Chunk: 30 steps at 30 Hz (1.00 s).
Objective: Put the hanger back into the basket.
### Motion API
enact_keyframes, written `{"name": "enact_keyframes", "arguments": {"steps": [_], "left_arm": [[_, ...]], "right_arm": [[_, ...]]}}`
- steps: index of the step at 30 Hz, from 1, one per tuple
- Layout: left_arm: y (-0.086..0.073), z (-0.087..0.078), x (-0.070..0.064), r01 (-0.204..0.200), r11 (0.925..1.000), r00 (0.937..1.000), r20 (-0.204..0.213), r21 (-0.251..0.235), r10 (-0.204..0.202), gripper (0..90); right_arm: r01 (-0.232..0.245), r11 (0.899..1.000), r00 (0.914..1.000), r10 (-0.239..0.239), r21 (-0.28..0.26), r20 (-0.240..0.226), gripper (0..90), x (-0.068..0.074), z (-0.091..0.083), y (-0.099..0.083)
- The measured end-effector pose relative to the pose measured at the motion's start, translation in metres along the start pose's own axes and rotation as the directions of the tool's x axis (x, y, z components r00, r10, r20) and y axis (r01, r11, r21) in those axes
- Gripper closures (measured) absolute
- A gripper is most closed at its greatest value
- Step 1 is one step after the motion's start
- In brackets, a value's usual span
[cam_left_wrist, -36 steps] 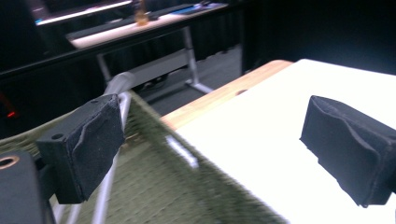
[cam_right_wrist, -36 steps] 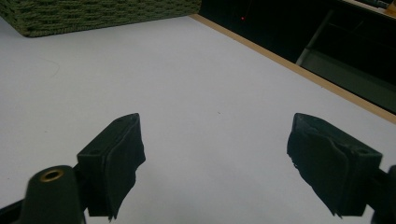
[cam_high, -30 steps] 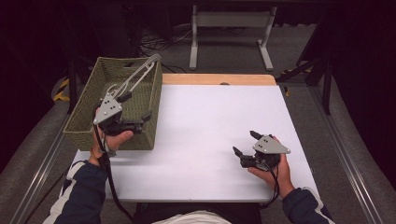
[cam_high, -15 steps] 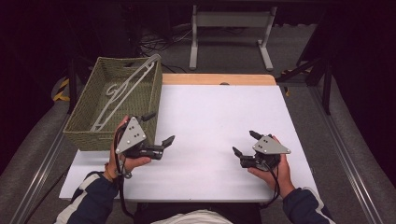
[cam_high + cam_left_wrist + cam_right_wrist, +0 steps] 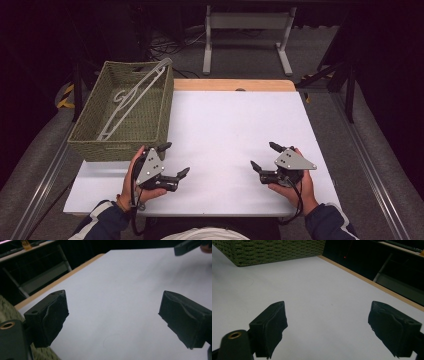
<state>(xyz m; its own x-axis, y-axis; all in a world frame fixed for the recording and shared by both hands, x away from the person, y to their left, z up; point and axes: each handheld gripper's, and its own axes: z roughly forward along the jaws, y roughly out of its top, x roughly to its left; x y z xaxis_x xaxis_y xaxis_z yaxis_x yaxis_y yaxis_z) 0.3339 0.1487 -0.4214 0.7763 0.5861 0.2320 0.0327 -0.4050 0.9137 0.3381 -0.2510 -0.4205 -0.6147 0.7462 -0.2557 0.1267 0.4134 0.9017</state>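
A green woven basket (image 5: 88,135) stands at the table's left side, and a pale grey clothes hanger (image 5: 131,99) lies slanted inside it. My left gripper (image 5: 175,160) rests low over the white table just in front of the basket's near right corner, open and empty. My right gripper (image 5: 262,156) sits near the front right of the table, open with nothing between its jaws. In the left gripper view my left gripper (image 5: 113,322) looks across bare white tabletop. In the right gripper view my right gripper (image 5: 327,326) faces the basket (image 5: 269,251) farther off.
The white table surface (image 5: 230,130) spreads between both grippers, with a wooden strip (image 5: 232,85) along its far edge. Behind the table stands a grey metal frame (image 5: 247,35) on a dark floor. Grey rails run along both sides.
My left gripper has come out of the basket toward the near edge and right, down onto the table, leaving the hanger in the basket. The right gripper has stayed put.
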Motion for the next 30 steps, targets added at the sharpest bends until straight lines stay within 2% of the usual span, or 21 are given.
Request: {"name": "enact_keyframes", "arguments": {"steps": [2,5,7,8,10,13,17,26,30], "left_arm": [[-0.005,-0.001,0.0,-0.005,0.9999,0.9999,-0.011,0.016,0.005,9.2],[-0.018,-0.007,0.004,0.019,0.999,0.9994,-0.031,0.04,-0.018,9.3],[-0.025,-0.008,0.008,0.02,0.9981,0.9987,-0.049,0.058,-0.017,9.3],[-0.029,-0.01,0.011,0.029,0.9973,0.998,-0.058,0.068,-0.025,9.3],[-0.036,-0.013,0.016,0.081,0.9942,0.9953,-0.06,0.072,-0.076,9.3],[-0.042,-0.016,0.021,0.09,0.9926,0.9936,-0.076,0.082,-0.084,8.9],[-0.042,-0.018,0.024,0.115,0.9912,0.9914,-0.071,0.065,-0.11,8.2],[-0.039,-0.02,0.024,0.09,0.9952,0.9938,-0.069,0.04,-0.087,6.6],[-0.039,-0.019,0.024,0.094,0.9946,0.9936,-0.067,0.045,-0.091,6.1]], "right_arm": [[0.003,1.0,1.0,-0.003,-0.001,0.002,15.1,0.0,0.0,0.0],[0.017,1.0,0.9998,-0.017,-0.007,-0.005,15.1,0.001,-0.001,-0.001],[0.028,1.0,0.9996,-0.028,-0.014,-0.01,15.1,0.003,-0.001,-0.001],[0.031,0.999,0.9994,-0.031,-0.015,-0.015,15.1,0.003,-0.001,-0.001],[0.038,0.999,0.9992,-0.039,-0.013,-0.013,14.9,0.005,-0.001,-0.002],[0.045,0.999,0.9987,-0.045,-0.007,-0.021,14.8,0.006,-0.001,-0.004],[0.04,0.999,0.9989,-0.041,-0.005,-0.022,14.1,0.006,-0.002,-0.005],[0.03,0.999,0.9995,-0.03,-0.015,0.003,11.7,0.008,-0.007,-0.003],[0.032,0.999,0.9995,-0.032,-0.006,0.005,11.7,0.008,-0.007,-0.004]]}}
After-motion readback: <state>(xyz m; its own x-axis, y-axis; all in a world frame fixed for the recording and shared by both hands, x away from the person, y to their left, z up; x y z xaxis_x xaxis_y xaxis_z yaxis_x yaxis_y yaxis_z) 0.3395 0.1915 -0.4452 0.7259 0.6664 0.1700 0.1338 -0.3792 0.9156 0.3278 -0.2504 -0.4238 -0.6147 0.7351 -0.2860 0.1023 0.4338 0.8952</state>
